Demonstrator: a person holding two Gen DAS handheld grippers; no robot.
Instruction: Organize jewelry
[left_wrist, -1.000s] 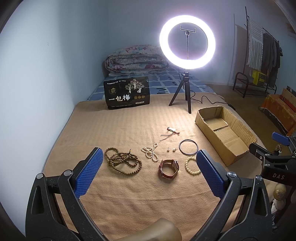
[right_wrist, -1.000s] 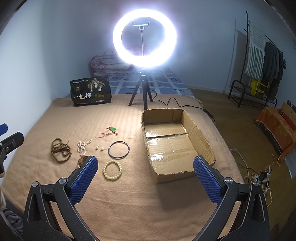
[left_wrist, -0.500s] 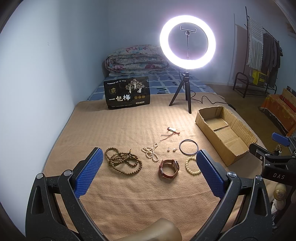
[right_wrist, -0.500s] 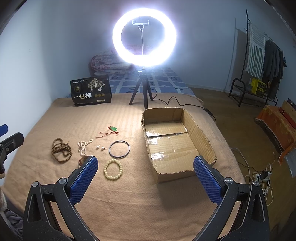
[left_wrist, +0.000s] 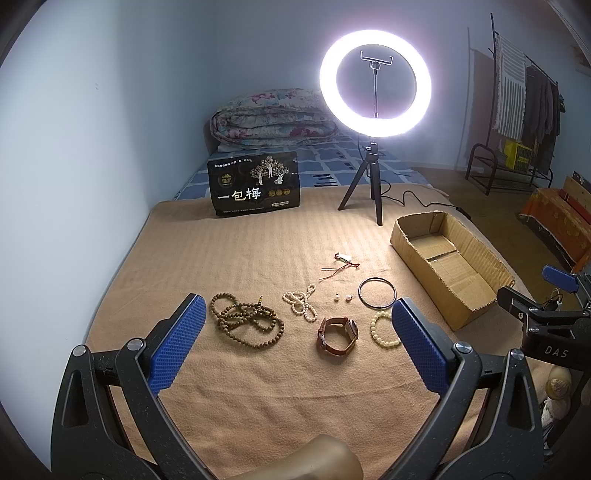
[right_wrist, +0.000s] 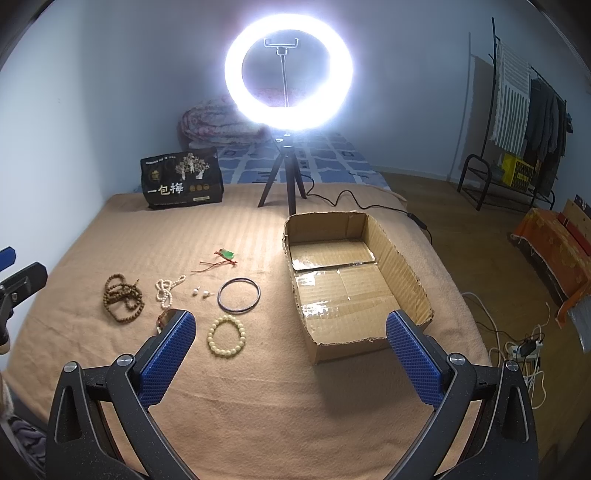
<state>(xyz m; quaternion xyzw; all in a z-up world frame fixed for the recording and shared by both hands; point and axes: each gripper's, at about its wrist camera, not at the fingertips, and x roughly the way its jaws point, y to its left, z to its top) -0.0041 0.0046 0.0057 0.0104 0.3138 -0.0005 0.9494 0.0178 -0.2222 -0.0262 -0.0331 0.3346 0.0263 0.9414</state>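
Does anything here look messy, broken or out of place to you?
The cardboard box looks rough: its front wall is torn ragged and nothing lies inside. The brown bead necklace lies in a tangled heap, and the red cord pendant sprawls loose. Otherwise the jewelry simply lies scattered on the blanket.

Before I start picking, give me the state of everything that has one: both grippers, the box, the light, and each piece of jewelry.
left gripper: open, empty
right gripper: open, empty
cardboard box: open-topped, empty
ring light: on
brown bead necklace: loosely coiled on blanket
white bead strand: bunched
watch: strap looped, on its side
cream bracelet: flat
black bangle: flat
red-cord pendant: cord loose
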